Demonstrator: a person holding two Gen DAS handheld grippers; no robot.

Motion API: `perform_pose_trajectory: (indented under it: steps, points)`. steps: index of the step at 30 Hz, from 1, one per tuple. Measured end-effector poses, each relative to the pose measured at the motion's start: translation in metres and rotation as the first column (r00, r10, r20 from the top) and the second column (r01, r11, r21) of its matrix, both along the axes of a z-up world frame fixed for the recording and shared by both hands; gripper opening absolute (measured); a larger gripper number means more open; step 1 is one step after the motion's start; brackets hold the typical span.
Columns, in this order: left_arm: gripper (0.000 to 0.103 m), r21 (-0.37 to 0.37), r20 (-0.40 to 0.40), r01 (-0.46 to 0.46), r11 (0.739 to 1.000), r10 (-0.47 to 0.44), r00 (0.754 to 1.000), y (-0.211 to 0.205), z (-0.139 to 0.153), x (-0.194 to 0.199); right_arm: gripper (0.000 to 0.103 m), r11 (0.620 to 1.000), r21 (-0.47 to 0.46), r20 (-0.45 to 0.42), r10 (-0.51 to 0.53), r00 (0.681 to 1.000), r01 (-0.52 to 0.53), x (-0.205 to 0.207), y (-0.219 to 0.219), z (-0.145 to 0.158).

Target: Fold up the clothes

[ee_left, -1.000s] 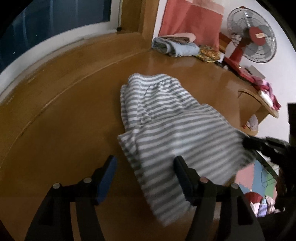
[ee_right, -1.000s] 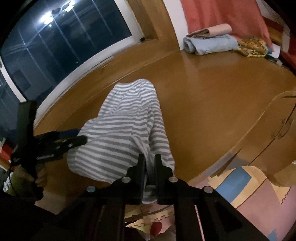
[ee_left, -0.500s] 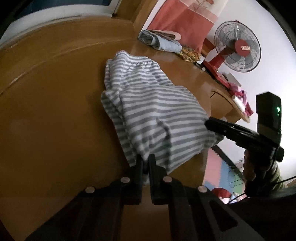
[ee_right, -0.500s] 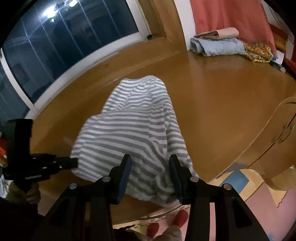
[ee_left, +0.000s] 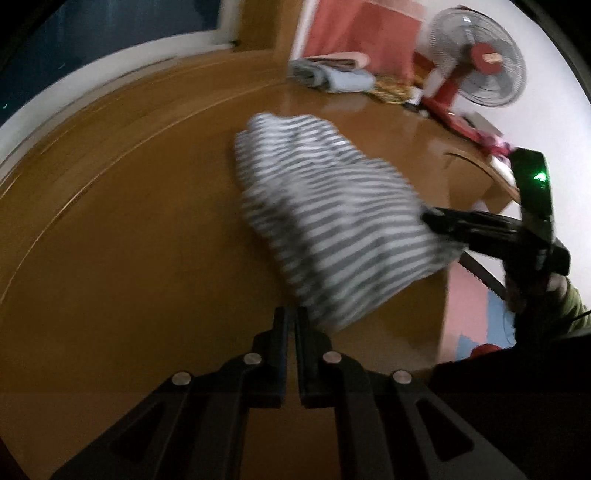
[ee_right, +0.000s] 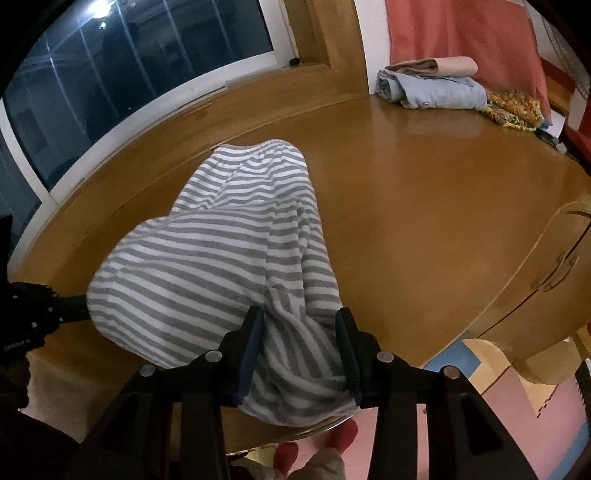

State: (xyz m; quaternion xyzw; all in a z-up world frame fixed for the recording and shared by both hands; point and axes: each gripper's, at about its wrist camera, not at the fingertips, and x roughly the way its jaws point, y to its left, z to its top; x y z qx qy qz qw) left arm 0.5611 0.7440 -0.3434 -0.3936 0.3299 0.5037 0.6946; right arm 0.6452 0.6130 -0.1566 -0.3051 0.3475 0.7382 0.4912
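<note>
The striped garment [ee_right: 221, 266] lies on the wooden table [ee_right: 424, 229], bunched toward the near edge, its near hem hanging over that rim in the right wrist view. Its waistband end points to the far side. To the right of it the tabletop runs bare up to the folded clothes [ee_right: 432, 88] stacked at the far edge by the red curtain [ee_right: 461, 33]. To the left a bare strip of wood reaches the raised ledge under the window [ee_right: 129, 74]. A red fan [ee_left: 480, 70] stands at the far right corner in the left wrist view.

The left gripper [ee_left: 290, 325] has its jaws clenched tight at the cloth's near-left corner; blur hides whether fabric is caught between them. The right gripper [ee_right: 299, 332] stands with jaws parted, a thick fold of the garment bulging between the blue pads [ee_right: 251, 343], and I cannot tell if they press on it.

A second ago the left jaws stood wide astride the near hem and the right jaws were pinched on the cloth; now those roles are reversed, and the garment is more heaped at its near end
</note>
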Motion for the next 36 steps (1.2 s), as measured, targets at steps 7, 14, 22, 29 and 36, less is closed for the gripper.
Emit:
perform_pose_trajectory:
  steps: [7,14,22,29,36]
  points:
    - [0.075,0.058,0.069,0.108,0.993,-0.111,0.991,-0.011,0.007,0.027,0.04,0.999,0.046,-0.056,0.021,0.998,-0.019,-0.012,-0.007,0.024]
    - [0.025,0.075,0.064,0.141,0.987,-0.146,0.987,0.004,-0.02,0.041,0.04,0.996,0.054,-0.004,0.073,0.997,-0.072,-0.031,-0.004,0.013]
    - [0.012,0.076,0.131,0.209,0.975,-0.218,0.967,0.007,-0.03,0.039,0.042,0.998,0.028,-0.041,0.051,0.998,-0.05,-0.022,-0.001,0.003]
    - [0.006,0.085,-0.007,0.235,0.968,-0.235,0.972,0.009,-0.015,0.054,0.046,0.995,0.071,0.048,0.062,0.997,-0.065,-0.026,0.009,0.0]
    - [0.004,0.068,-0.019,0.264,0.962,-0.263,0.964,-0.002,-0.01,0.047,0.053,0.987,0.088,0.088,0.123,0.988,-0.131,-0.021,0.019,-0.003]
